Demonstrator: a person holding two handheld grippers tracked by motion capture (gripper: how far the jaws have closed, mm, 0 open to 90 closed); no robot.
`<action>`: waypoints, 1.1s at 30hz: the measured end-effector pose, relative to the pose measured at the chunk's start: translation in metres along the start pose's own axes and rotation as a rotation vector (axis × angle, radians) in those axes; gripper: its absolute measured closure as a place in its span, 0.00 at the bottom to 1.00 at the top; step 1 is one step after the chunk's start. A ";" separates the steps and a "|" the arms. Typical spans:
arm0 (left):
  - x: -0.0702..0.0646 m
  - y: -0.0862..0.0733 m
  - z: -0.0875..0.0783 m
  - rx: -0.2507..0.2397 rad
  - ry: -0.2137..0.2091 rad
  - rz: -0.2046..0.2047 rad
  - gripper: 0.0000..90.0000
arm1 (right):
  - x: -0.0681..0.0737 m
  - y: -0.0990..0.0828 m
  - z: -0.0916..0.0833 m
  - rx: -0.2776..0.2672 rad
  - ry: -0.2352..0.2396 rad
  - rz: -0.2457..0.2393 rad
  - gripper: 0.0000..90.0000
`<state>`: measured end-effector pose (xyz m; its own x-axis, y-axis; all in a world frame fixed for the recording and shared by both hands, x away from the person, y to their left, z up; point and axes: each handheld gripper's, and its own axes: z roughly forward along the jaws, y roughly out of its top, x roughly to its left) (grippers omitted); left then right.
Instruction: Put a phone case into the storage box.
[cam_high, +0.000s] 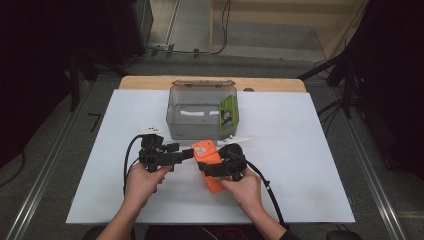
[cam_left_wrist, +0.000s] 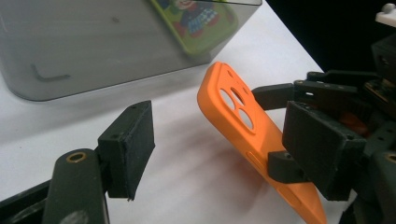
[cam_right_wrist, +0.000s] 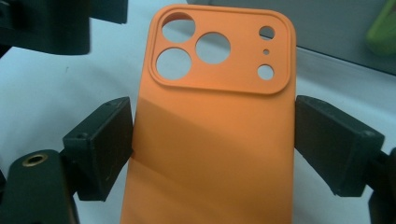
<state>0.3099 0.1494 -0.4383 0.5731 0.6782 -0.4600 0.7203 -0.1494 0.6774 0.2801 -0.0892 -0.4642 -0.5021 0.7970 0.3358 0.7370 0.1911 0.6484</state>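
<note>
An orange phone case (cam_high: 210, 167) with round camera cut-outs is held tilted above the white table. My right gripper (cam_right_wrist: 212, 140) is shut on it, one black pad pressing each long edge of the orange phone case (cam_right_wrist: 210, 154). My left gripper (cam_left_wrist: 224, 144) is open just to the left of the case's camera end. Its left pad (cam_left_wrist: 127, 148) stands well apart from the orange phone case (cam_left_wrist: 233, 114), while the other pad sits close beside it. In the high view the left gripper (cam_high: 186, 154) points right toward the right gripper (cam_high: 216, 169).
A smoky clear plastic box (cam_high: 186, 122) stands just behind the grippers, with a green patterned case (cam_high: 229, 114) upright against its right wall. The white table sheet (cam_high: 300, 165) spreads wide on both sides. Cables trail from both grippers toward the near edge.
</note>
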 end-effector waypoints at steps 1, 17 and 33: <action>0.000 0.000 0.001 -0.006 0.003 -0.001 0.29 | 0.000 0.000 0.000 0.001 0.001 0.000 0.15; -0.006 0.007 0.010 -0.054 0.020 -0.045 0.31 | 0.009 -0.003 -0.002 -0.105 0.017 0.025 0.15; -0.001 0.005 0.021 -0.038 -0.003 -0.141 0.49 | 0.015 -0.002 0.003 -0.135 0.049 0.051 0.15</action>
<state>0.3210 0.1329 -0.4460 0.4682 0.6883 -0.5541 0.7787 -0.0250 0.6269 0.2717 -0.0759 -0.4623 -0.4895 0.7740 0.4015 0.6960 0.0694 0.7147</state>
